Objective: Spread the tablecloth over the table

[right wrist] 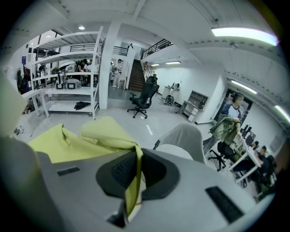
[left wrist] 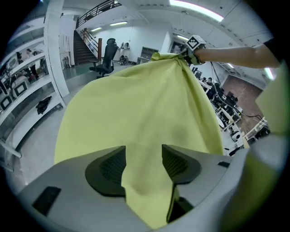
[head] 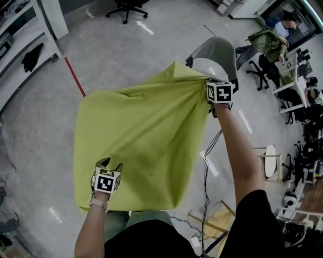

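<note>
First, shelving (head: pixel 25 40): it ran down the far left edge of the head view, white, with a dark item on one shelf.
Red floor line (head: pixel 74 76): it slanted across the grey floor at upper left, just left of the cloth's edge.
Left gripper (left wrist: pixel 143 164): you held it at lower left of the head view. In its own view the jaws were clamped on a thick bunch of yellow-green cloth that filled the gap between the pads.
Office chair (head: pixel 127 7): a black one stood at the top edge, left of centre.
Tablecloth (head: pixel 141 131): the yellow-green sheet filled the middle of the head view. You held it up in the air above the floor, stretched from lower left to upper right between your two grippers.
Cable (head: pixel 206 171): it hung down right of the cloth, beside your right forearm.
Right gripper (right wrist: pixel 136 170): you held it at upper right of centre, jaws nearly together and pinching a thin fold at the cloth's far corner.
Grey chair (head: pixel 217 53): it sat just above that gripper in the head view.
Stool (head: pixel 270 161): pale, at right of centre.
Seated people (head: pixel 272 40): they were at desks in the upper right corner.
</note>
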`<action>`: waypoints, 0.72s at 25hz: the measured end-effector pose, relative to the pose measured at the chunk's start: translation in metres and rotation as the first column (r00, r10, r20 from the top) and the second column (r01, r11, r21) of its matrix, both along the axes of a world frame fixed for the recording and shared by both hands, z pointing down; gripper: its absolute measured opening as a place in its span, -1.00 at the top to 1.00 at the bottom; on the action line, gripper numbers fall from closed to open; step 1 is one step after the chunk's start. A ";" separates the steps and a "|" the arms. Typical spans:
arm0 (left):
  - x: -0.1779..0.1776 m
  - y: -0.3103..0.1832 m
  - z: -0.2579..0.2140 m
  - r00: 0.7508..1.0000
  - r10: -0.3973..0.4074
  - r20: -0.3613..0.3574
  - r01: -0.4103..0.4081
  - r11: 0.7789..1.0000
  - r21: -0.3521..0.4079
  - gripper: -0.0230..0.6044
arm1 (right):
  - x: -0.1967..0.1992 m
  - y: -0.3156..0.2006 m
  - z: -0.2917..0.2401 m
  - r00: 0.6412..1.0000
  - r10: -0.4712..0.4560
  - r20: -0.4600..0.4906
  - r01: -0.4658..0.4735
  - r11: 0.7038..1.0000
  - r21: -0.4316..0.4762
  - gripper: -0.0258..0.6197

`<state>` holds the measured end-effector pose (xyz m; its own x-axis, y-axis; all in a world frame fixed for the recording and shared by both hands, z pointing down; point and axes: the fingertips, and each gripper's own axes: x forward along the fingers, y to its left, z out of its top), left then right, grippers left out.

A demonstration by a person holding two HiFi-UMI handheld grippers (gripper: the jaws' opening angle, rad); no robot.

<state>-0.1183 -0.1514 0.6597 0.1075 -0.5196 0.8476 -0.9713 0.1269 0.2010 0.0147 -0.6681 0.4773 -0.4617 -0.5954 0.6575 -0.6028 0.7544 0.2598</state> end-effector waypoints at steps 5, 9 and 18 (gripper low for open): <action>-0.013 -0.055 -0.010 0.998 0.049 0.047 -0.050 0.999 0.016 0.11 | 0.024 -0.037 0.009 0.998 0.056 -0.001 -0.056 0.998 0.000 0.88; -0.010 -0.077 0.001 0.994 0.086 0.062 -0.085 0.996 -0.020 0.11 | 0.038 -0.053 0.038 0.998 0.064 -0.015 -0.065 0.996 -0.053 0.88; 0.005 -0.081 0.045 0.994 0.109 0.003 -0.108 0.990 -0.087 0.11 | 0.048 -0.045 0.123 0.995 0.057 -0.079 -0.069 0.984 -0.161 0.88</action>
<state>-0.1137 -0.2321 0.7043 0.1528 -0.4295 0.8900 -0.9817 0.0375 0.1867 0.0627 -0.7136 0.6004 -0.3734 -0.5034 0.7792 -0.6344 0.7515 0.1814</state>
